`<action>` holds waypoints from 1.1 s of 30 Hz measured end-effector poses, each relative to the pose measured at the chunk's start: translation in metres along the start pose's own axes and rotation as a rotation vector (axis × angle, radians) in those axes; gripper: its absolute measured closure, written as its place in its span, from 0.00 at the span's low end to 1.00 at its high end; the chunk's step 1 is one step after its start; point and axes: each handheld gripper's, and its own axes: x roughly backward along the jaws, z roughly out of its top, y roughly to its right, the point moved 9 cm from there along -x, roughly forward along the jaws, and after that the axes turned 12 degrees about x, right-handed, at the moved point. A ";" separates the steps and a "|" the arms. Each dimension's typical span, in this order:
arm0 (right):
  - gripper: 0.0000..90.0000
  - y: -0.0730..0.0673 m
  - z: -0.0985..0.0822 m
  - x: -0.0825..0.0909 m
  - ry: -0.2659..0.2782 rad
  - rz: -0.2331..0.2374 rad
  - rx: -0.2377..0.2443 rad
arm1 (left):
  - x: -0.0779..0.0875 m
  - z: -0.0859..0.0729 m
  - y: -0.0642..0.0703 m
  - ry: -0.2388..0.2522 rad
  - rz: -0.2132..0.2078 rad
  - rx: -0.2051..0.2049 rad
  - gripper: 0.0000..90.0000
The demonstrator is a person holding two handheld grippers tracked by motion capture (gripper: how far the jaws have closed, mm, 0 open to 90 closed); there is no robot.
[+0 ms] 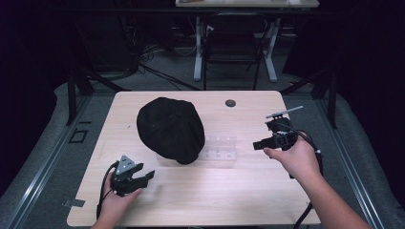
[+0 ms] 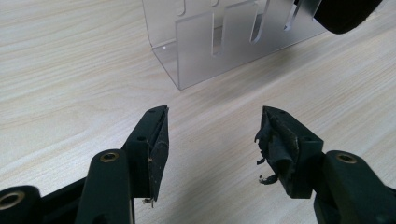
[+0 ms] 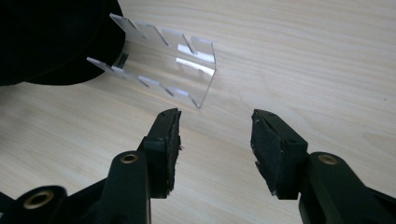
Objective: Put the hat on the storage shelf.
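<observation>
Centrally on the table (image 1: 248,200) lies a black cap (image 1: 170,129), its crown toward the far left and its lower edge resting over the left end of a clear acrylic rack (image 1: 220,151), a slotted stand that extends rightward from under the cap toward the table's right edge. Left tool (image 1: 143,177): held near the front left corner of the table, jaws spread apart with nothing between them; in the left gripper view the left tool (image 2: 212,135) points at the rack (image 2: 219,42), which stands a short way ahead on the bare wood, with the cap's dark edge (image 2: 348,14) at the upper right. Right tool (image 1: 260,144): held near the right edge of the table, just beside the right end of the rack and apart from it, jaws wide and empty. In the right gripper view the right tool (image 3: 215,126) faces the rack's near corner (image 3: 187,74), which lies just ahead of the fingertips without touching them; the cap (image 3: 51,37) covers the rack's far end at the upper left. Neither tool touches cap or rack.
</observation>
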 end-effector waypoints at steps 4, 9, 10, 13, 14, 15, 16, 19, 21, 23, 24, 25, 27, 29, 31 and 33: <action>0.56 0.000 -0.011 -0.002 0.009 0.003 0.008 | 0.000 0.000 0.000 0.001 0.001 -0.002 0.48; 0.56 -0.003 -0.028 -0.011 0.007 0.018 0.006 | -0.001 -0.001 0.000 -0.001 0.001 -0.002 0.48; 0.56 -0.004 -0.031 -0.013 0.011 0.024 0.004 | -0.001 0.000 0.000 -0.001 0.000 -0.002 0.48; 0.56 -0.006 -0.041 -0.021 0.021 0.054 -0.007 | -0.002 -0.001 0.001 -0.004 0.000 -0.003 0.48; 0.56 -0.007 -0.044 -0.023 0.022 0.057 0.000 | -0.002 -0.001 0.001 -0.004 -0.001 -0.005 0.48; 0.56 -0.007 -0.047 -0.026 0.033 0.054 0.002 | -0.002 -0.001 0.001 -0.005 0.000 -0.007 0.48; 0.56 -0.007 -0.050 -0.029 0.037 0.049 0.005 | -0.003 -0.001 0.001 -0.005 0.000 -0.007 0.48; 0.55 -0.008 -0.059 -0.036 0.055 0.045 -0.002 | -0.003 -0.002 0.001 -0.007 -0.001 -0.007 0.48; 0.55 -0.010 -0.064 -0.041 0.072 0.063 -0.015 | -0.003 -0.002 0.001 -0.008 -0.002 -0.006 0.48; 0.54 -0.010 -0.070 -0.045 0.082 0.066 -0.021 | -0.003 -0.002 0.001 -0.011 0.001 -0.009 0.48; 0.53 -0.011 -0.071 -0.047 0.096 0.065 -0.025 | -0.003 -0.002 0.001 -0.011 0.000 -0.007 0.48; 0.53 -0.010 -0.074 -0.048 0.098 0.058 -0.024 | -0.004 -0.002 0.001 -0.012 0.000 -0.007 0.48; 0.53 -0.011 -0.078 -0.052 0.117 0.047 -0.016 | -0.004 -0.003 0.001 -0.012 -0.001 -0.007 0.48; 0.52 -0.011 -0.082 -0.055 0.130 0.042 -0.012 | -0.005 -0.003 0.001 -0.011 -0.001 -0.006 0.48; 0.52 -0.012 -0.086 -0.059 0.148 0.038 -0.014 | -0.005 -0.003 0.002 -0.013 -0.001 -0.009 0.48; 0.52 -0.013 -0.091 -0.064 0.168 0.054 -0.024 | -0.005 -0.004 0.002 -0.022 -0.002 -0.012 0.48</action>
